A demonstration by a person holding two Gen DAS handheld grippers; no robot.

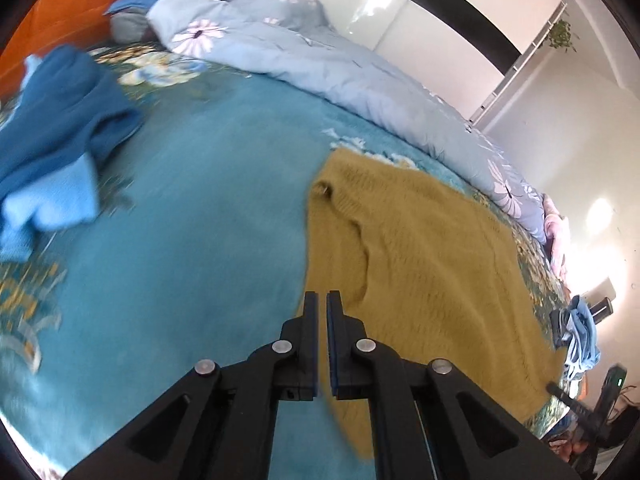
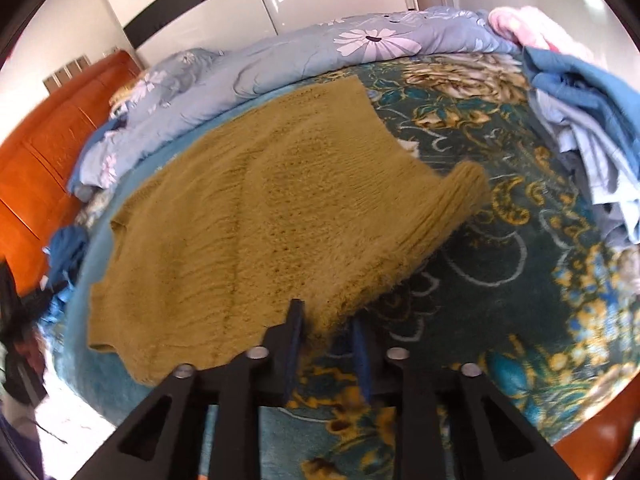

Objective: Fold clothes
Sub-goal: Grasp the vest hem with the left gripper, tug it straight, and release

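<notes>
Left gripper (image 1: 322,300): pressed together, empty, above mustard sweater (image 1: 420,264) edge | Right gripper (image 2: 326,316): spread, sweater hem just ahead, between tips, unpinched.

Sweater (image 1: 432,264) hem hidden behind left gripper (image 1: 322,300); blue clothes (image 1: 52,148) blurred, cut by frame edge

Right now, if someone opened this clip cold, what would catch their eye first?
The mustard knit sweater dominates, spread flat on the teal floral bedspread just ahead of both grippers. Behind it, a pale blue floral duvet is bunched along the far side of the bed. A crumpled blue garment lies on the bedspread toward the orange headboard, apart from the sweater.
</notes>
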